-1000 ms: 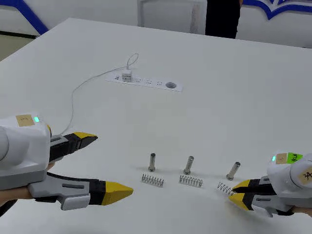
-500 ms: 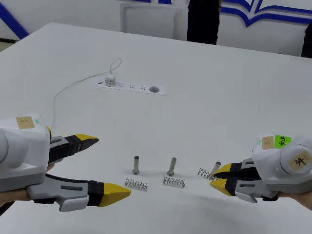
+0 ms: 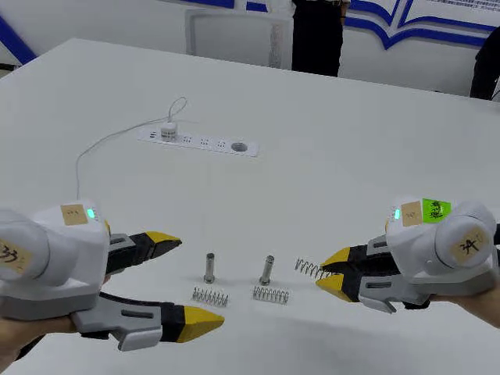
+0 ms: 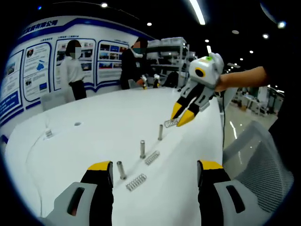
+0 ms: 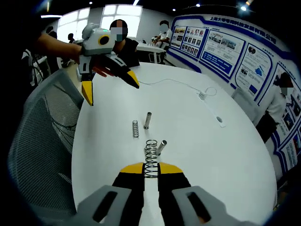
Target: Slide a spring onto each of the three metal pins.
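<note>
Change: rt spring (image 3: 309, 268) lay on tabletop (image 3: 351, 156) 1 s ago; now lifted clear.
Right gripper (image 3: 326, 274): jaws nearly shut, pinching that spring's end, right of mid pin (image 3: 267, 269).
Left gripper (image 3: 197, 280): jaws wide open, empty, left of mid pin.
Third pin (image 4: 160, 132): right of mid pin, held spring's free end just beside its top.
Other springs: one (image 3: 270, 294) just in front of mid pin, one (image 3: 210, 297) front-left, untouched.
Meaning: pick done, 0/3 on; next prob. line coil w/ third pin.
</note>
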